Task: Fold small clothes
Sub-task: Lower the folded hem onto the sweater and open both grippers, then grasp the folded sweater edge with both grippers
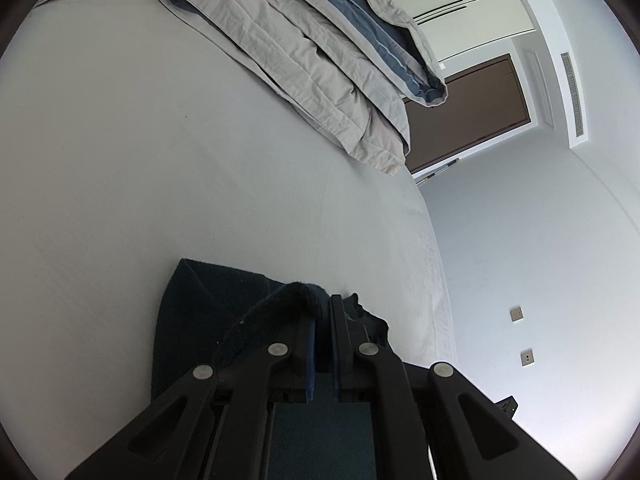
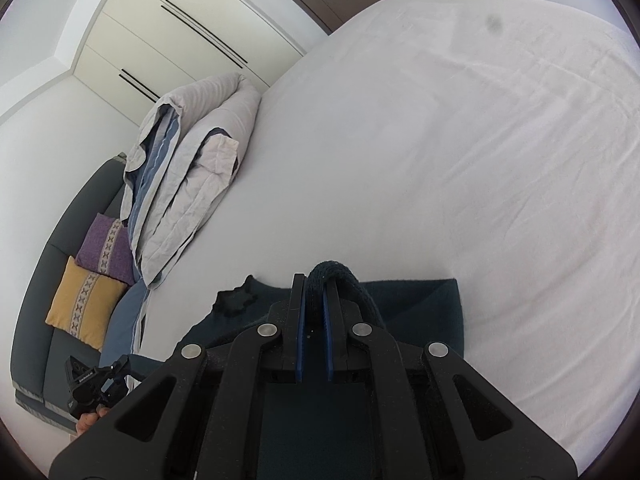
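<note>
A small dark navy knitted garment [image 1: 192,312] lies on the white bed sheet [image 1: 160,160]. My left gripper [image 1: 323,304] is shut on a raised edge of it, which bulges over the left finger. In the right wrist view the same garment [image 2: 416,308] lies flat under my right gripper [image 2: 316,284], which is shut on a rolled edge of it that curves over the right finger. The left gripper [image 2: 90,388] and a bit of the hand show at the lower left of that view.
A folded grey and blue quilt [image 1: 304,52] lies at the far side of the bed, also seen in the right wrist view [image 2: 180,176]. A dark sofa with purple [image 2: 106,250] and yellow [image 2: 82,304] cushions stands beside the bed. Wardrobe doors [image 2: 192,20] and a brown door [image 1: 468,108] are behind.
</note>
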The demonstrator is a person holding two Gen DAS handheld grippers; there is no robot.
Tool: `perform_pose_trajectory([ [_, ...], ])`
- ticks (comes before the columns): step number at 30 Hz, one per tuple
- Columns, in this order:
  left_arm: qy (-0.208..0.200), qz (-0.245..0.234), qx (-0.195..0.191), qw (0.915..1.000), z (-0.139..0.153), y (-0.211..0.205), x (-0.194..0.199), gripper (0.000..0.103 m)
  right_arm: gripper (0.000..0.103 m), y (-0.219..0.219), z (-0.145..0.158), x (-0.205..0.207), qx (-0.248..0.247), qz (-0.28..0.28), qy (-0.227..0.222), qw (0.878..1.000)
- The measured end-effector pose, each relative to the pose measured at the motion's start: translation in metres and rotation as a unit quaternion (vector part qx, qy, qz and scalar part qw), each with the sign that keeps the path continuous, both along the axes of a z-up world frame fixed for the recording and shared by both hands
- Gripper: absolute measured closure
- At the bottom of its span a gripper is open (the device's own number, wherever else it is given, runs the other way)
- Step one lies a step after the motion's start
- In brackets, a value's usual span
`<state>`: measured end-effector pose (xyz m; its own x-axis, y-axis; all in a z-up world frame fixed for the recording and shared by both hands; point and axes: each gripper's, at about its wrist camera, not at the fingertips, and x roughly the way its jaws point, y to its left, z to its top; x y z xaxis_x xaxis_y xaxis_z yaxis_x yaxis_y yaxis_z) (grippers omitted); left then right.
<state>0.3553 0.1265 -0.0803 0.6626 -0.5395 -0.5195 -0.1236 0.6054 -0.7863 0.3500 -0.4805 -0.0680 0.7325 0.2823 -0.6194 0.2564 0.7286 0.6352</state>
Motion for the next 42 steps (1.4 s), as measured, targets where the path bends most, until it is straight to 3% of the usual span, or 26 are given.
perform_pose_trajectory([
  [5,0.036,0.012,0.045,0.9983,-0.034,-0.003,0.033,0.094,0.096,-0.012,-0.049,0.051,0.026,-0.012,0.057,0.998],
  [7,0.052,0.011,0.055,0.9971,-0.046,-0.003,0.041,0.074,0.086,-0.012,-0.065,0.062,0.014,-0.017,0.074,0.997],
  [8,0.051,0.009,0.049,0.9974,-0.048,-0.003,0.041,0.058,0.072,-0.012,-0.067,0.064,-0.003,-0.026,0.069,0.997],
  [9,0.046,0.008,0.047,0.9978,-0.049,-0.003,0.040,0.050,0.054,-0.013,-0.069,0.063,-0.016,-0.038,0.064,0.997],
  [10,0.043,0.005,0.051,0.9977,-0.047,-0.003,0.039,0.047,0.048,-0.016,-0.069,0.060,-0.019,-0.050,0.057,0.997],
  [11,0.041,0.005,0.058,0.9975,-0.044,-0.003,0.037,0.040,0.047,-0.018,-0.069,0.056,-0.015,-0.054,0.053,0.997],
  [14,0.027,0.009,0.058,0.9979,-0.032,0.000,0.024,0.036,0.047,-0.022,-0.066,0.046,-0.010,-0.056,0.061,0.996],
  [20,-0.001,0.000,0.105,0.9945,-0.012,-0.013,-0.029,0.034,0.047,0.007,-0.030,-0.003,-0.060,-0.025,0.044,0.997],
  [24,0.006,-0.021,0.145,0.9892,-0.015,-0.031,-0.065,0.032,0.047,0.045,-0.016,-0.044,-0.114,0.010,0.038,0.993],
  [32,0.027,0.004,0.195,0.9803,-0.034,-0.016,-0.112,0.033,0.047,0.092,-0.032,-0.110,-0.197,0.035,0.071,0.977],
  [35,0.034,-0.006,0.200,0.9793,-0.042,-0.013,-0.118,0.034,0.047,0.088,-0.040,-0.136,-0.182,0.028,0.075,0.980],
  [39,0.032,-0.020,0.209,0.9771,-0.047,-0.017,-0.124,0.045,0.050,0.088,-0.053,-0.152,-0.188,0.034,0.088,0.978],
  [42,0.029,-0.034,0.209,0.9768,-0.046,-0.023,-0.128,0.061,0.062,0.085,-0.056,-0.160,-0.195,0.036,0.092,0.976],
])
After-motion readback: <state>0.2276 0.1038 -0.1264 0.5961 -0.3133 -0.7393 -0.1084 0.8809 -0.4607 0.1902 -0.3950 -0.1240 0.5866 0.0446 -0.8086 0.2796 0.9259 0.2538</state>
